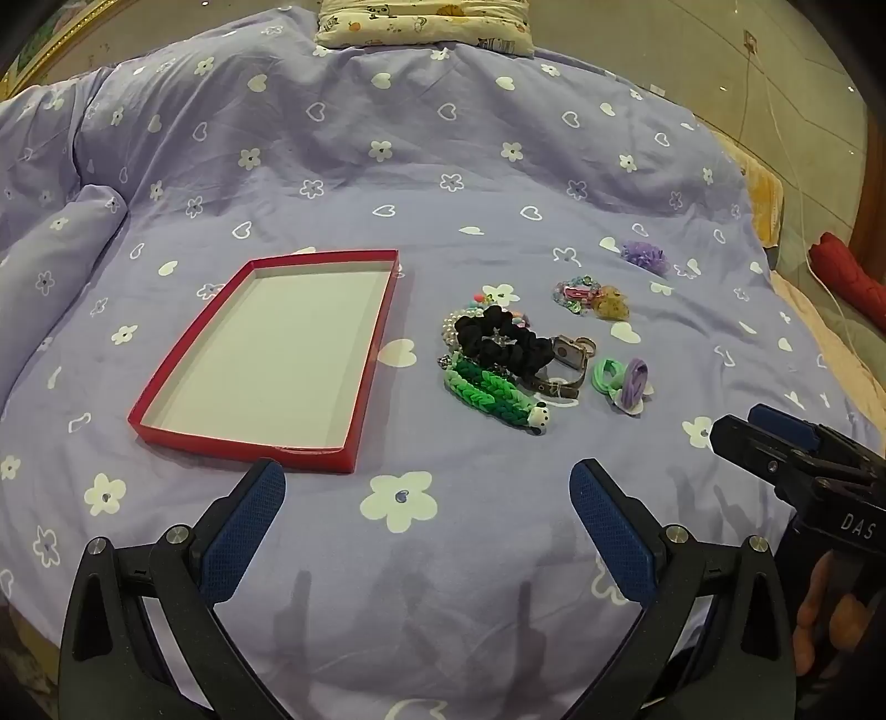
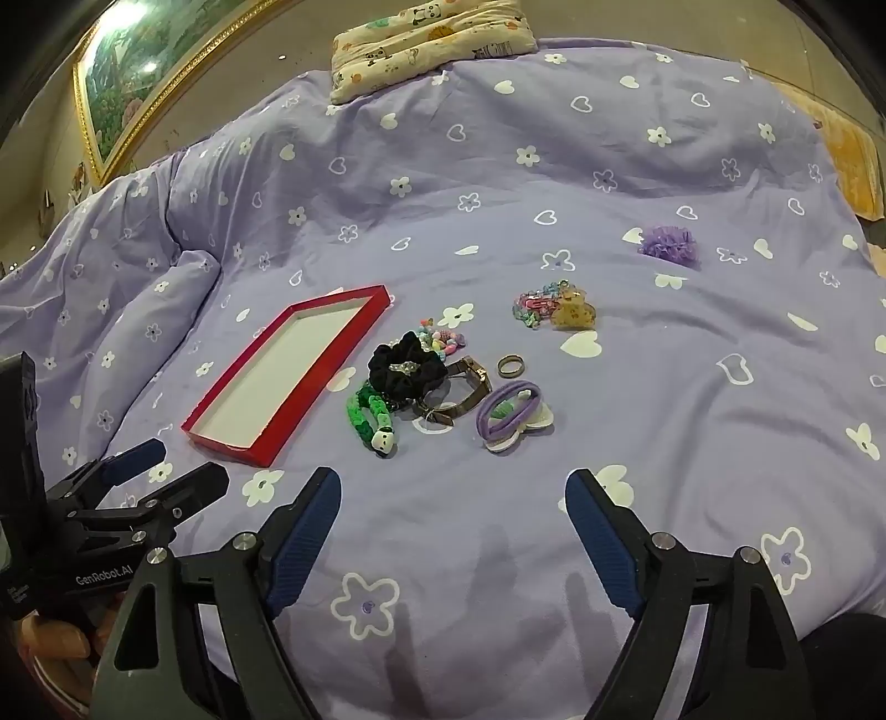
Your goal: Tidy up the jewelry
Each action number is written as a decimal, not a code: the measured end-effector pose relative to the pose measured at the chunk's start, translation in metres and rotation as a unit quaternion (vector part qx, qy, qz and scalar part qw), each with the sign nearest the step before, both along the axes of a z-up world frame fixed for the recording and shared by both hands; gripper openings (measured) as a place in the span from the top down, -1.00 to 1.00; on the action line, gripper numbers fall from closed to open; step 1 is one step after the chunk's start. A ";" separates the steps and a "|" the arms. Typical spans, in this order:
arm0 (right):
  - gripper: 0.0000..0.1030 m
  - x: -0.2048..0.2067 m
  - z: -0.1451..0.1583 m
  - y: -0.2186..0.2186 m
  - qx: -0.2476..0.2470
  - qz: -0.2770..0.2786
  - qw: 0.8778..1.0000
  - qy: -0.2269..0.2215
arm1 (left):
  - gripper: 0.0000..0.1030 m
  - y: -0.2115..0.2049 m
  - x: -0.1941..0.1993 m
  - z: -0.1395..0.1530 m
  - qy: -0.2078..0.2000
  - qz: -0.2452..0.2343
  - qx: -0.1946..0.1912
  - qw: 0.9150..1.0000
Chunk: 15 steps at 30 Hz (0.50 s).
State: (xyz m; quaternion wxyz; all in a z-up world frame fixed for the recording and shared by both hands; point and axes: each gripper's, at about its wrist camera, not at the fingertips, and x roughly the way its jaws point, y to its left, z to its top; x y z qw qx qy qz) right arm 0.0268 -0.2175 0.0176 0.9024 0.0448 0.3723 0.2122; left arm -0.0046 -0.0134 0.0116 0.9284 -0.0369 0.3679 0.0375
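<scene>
Left gripper (image 1: 426,476): jaws spread wide, nothing between the blue pads, hanging low over the quilt with the tray's near edge at about 11 o'clock from it.
Right gripper (image 2: 451,487): released too, fingers parted and empty, the jewelry pile straight ahead at 12 o'clock.
Red tray (image 1: 382,310): shallow, red rim, pale floor, nothing lying in it; it sits flat on the quilt at 9 o'clock from the pile.
Black scrunchie (image 1: 501,338): on top of the main heap, a small silvery piece resting on its middle.
Green braided band (image 1: 487,387): just at 6 o'clock from the scrunchie, touching it, with a little panda head at its near end.
Watch (image 2: 470,382): brown strap, tucked against the scrunchie at 3 o'clock.
Bead bracelet (image 2: 443,338): pastel beads peeking out at 12 o'clock behind the scrunchie.
Ring (image 2: 510,366): lying alone, just beside the watch at 3 o'clock.
Purple hair ties (image 2: 509,412): looped on a pale card, near the heap at 4 o'clock.
Clips and amber claw (image 2: 554,310): a small separate cluster at 1 o'clock from the heap.
Purple pom (image 2: 667,243): well apart, farther out at 1 o'clock.
Quilt (image 1: 387,138): lilac, white flowers and hearts, rumpled on the left.
Pillow (image 2: 432,39): cartoon print, at the far end of the bed.
</scene>
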 end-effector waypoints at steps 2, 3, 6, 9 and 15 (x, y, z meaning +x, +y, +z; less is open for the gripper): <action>-0.66 0.000 0.001 0.000 0.000 0.000 1.000 0.000 | -1.00 0.000 0.000 -0.001 0.000 0.000 0.000 1.000; -0.66 0.000 0.001 -0.001 0.001 0.000 1.000 0.000 | -1.00 0.000 0.000 0.000 -0.001 0.000 0.001 1.000; -0.66 -0.001 0.002 0.000 0.001 0.000 1.000 0.001 | -1.00 -0.001 -0.001 0.002 -0.003 0.001 0.001 1.000; -0.66 -0.001 0.002 0.000 0.002 0.000 1.000 0.001 | -1.00 -0.001 -0.001 0.002 -0.002 0.001 0.000 1.000; -0.66 0.000 0.003 0.000 0.002 0.000 1.000 0.001 | -1.00 -0.001 -0.001 0.002 -0.002 0.001 0.000 1.000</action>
